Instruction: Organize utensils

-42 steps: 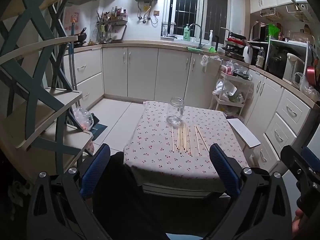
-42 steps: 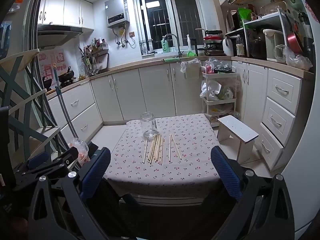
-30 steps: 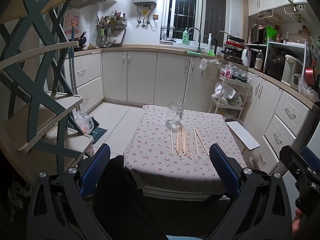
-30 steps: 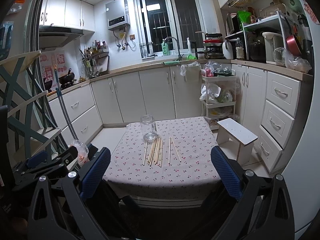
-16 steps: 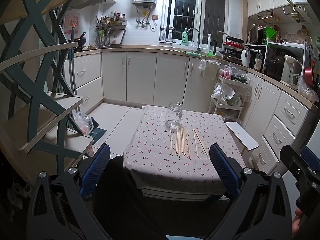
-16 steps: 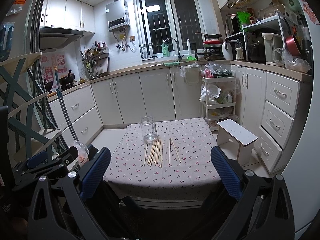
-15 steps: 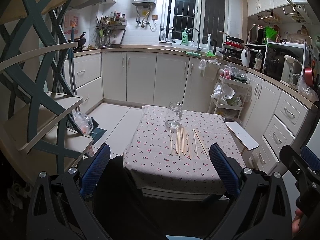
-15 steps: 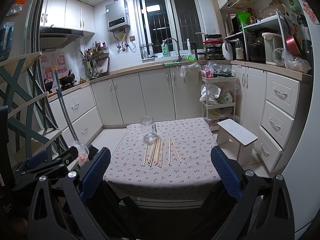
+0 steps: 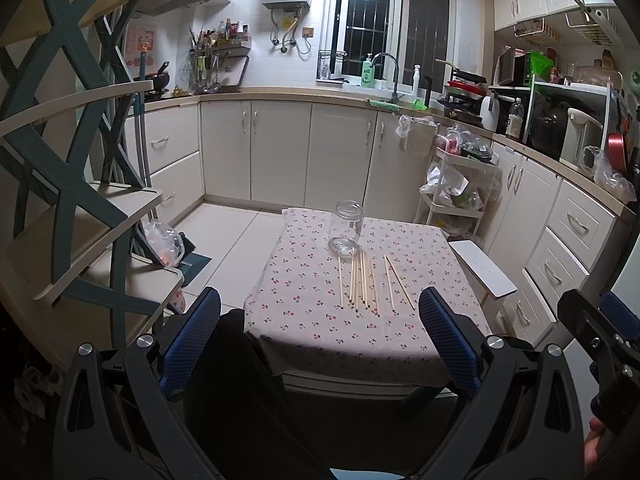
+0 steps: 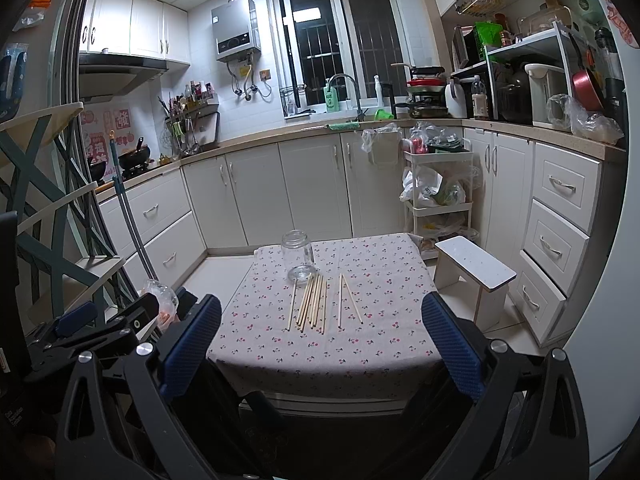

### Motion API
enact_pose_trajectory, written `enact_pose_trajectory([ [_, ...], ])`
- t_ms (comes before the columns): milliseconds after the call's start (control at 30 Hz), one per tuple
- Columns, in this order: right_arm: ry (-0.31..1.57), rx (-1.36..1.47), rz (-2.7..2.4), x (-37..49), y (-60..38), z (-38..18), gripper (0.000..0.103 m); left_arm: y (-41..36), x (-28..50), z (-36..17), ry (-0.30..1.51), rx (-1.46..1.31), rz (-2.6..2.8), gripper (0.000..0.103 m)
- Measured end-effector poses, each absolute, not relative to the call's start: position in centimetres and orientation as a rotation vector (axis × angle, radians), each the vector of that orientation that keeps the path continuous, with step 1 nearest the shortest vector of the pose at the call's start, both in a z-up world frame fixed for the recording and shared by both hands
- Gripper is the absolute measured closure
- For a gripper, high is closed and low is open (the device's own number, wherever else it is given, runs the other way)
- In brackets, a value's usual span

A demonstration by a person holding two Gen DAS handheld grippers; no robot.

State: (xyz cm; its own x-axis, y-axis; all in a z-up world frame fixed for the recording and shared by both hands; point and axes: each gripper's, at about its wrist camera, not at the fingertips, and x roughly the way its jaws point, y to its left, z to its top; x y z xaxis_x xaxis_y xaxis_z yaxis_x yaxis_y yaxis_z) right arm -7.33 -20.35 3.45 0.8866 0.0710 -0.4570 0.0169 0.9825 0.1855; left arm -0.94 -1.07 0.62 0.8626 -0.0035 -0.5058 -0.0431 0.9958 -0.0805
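Nothing is picked up yet: both the left gripper [image 9: 320, 340] and right gripper [image 10: 322, 340] are held spread wide, empty, short of the table [image 10: 280, 344]; next, chopsticks [image 10: 312, 300] must be reached and pinched for the jar [image 10: 298, 256].

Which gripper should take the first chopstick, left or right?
Near toss-up: both grippers open, short of the table. Slight edge right gripper: the loose pair of chopsticks lies on its side; left gripper fits the jar.

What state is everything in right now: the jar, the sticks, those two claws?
Glass jar: upright, lidless, empty.
Chopsticks: flat on the tablecloth, none in the jar.
Left claw: open, empty, short of the table.
Right claw: open, empty, short of the table.
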Motion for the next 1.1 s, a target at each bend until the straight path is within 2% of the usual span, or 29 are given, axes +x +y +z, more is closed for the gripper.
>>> enact_pose_trajectory([
  [267,0.486,0.187,0.027,-7.3,-20.3,3.2,0.007,-1.1,-0.4,-0.1,0.572,-0.088,0.020,0.008],
  [533,0.535,0.181,0.020,-5.5,-19.6,1.6,0.007,-1.1,1.9,-1.6,0.719,-0.061,0.030,0.008],
  [700,0.570,0.186,0.018,-3.0,-20.4,0.3,0.007,-1.0,3.7,-3.4,0.711,-0.087,0.013,0.008],
  [1100,0.750,0.191,-0.011,8.3,-22.8,-6.8,0.007,-0.2,15.2,-10.2,0.850,-0.039,0.058,0.008],
])
